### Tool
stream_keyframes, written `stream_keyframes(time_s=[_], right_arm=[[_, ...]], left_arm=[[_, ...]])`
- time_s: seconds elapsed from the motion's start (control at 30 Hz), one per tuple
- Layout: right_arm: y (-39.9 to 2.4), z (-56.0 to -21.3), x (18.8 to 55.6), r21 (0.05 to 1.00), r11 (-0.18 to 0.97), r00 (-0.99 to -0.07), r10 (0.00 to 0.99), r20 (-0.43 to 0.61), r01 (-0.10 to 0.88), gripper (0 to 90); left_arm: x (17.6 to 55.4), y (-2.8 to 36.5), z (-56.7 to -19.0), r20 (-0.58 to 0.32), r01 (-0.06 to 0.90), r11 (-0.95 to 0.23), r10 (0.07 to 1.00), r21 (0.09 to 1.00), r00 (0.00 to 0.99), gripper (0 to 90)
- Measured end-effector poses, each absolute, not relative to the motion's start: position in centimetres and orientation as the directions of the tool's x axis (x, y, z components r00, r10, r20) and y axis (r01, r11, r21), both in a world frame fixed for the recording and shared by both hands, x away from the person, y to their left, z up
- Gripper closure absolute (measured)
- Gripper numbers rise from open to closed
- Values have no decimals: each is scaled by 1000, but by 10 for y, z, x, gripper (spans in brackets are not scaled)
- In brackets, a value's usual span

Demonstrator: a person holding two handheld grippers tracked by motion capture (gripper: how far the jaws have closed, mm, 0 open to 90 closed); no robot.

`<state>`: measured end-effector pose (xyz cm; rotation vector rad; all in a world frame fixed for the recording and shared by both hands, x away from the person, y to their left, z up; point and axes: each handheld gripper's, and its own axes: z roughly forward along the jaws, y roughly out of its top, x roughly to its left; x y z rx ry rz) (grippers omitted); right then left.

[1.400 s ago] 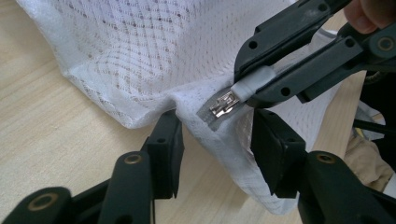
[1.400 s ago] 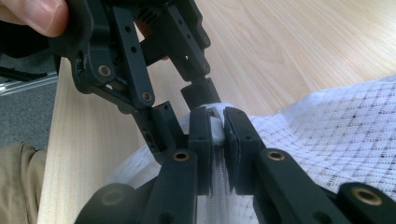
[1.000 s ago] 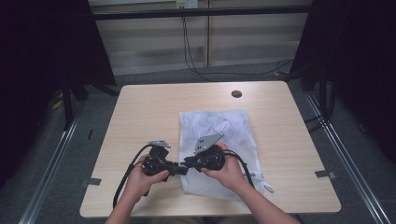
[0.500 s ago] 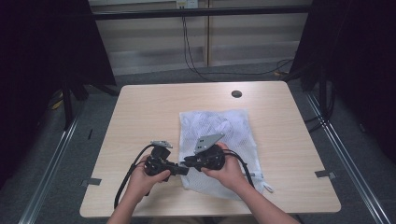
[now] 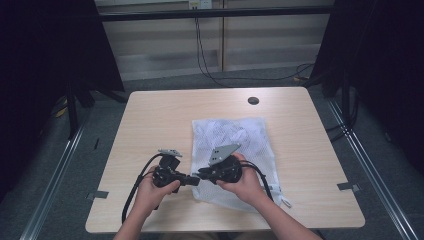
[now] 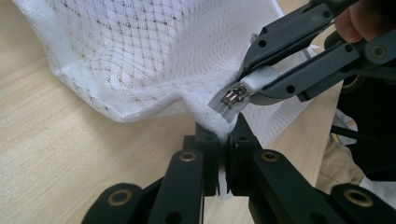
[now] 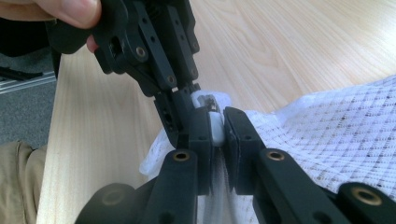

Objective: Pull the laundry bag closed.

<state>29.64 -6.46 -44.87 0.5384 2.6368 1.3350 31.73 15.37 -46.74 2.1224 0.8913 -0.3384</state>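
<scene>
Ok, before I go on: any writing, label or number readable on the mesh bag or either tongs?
None readable: the white mesh bag, its zipper pull, the left tongs, the right tongs and the table show no legible text, label or number.

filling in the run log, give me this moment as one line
left gripper: just closed, shut on mesh bag corner | right gripper: shut on zipper pull | bag on table

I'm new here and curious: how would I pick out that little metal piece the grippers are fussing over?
Start at the white mesh bag on the wooden table. At its near-left corner the two grippers meet; the zipper pull is there, small and silvery, the sole metal bit on soft white netting.
</scene>
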Motion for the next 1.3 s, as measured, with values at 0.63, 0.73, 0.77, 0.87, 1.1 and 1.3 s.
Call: stream_keyframes(time_s=[0.63,0.73,0.77,0.87,1.1,1.3], right_arm=[[-74,-453,296,785,558,-924,381,45,268,826],[-75,-454,297,787,556,-923,382,45,269,826],[-76,-454,296,787,554,-923,383,48,271,826],[-77,-453,296,790,550,-922,383,50,271,826],[-77,-453,296,793,546,-923,382,53,271,826],[-79,-453,296,785,552,-918,393,52,281,826]], left_arm=[[318,156,-467,-512,710,-424,495,562,702,865],[318,157,-467,-515,712,-421,496,562,699,865],[318,158,-467,-512,709,-423,495,564,702,865],[318,157,-466,-515,715,-414,502,563,695,865],[318,158,-465,-513,719,-411,508,561,692,864],[319,161,-465,-522,726,-398,510,561,683,864]])
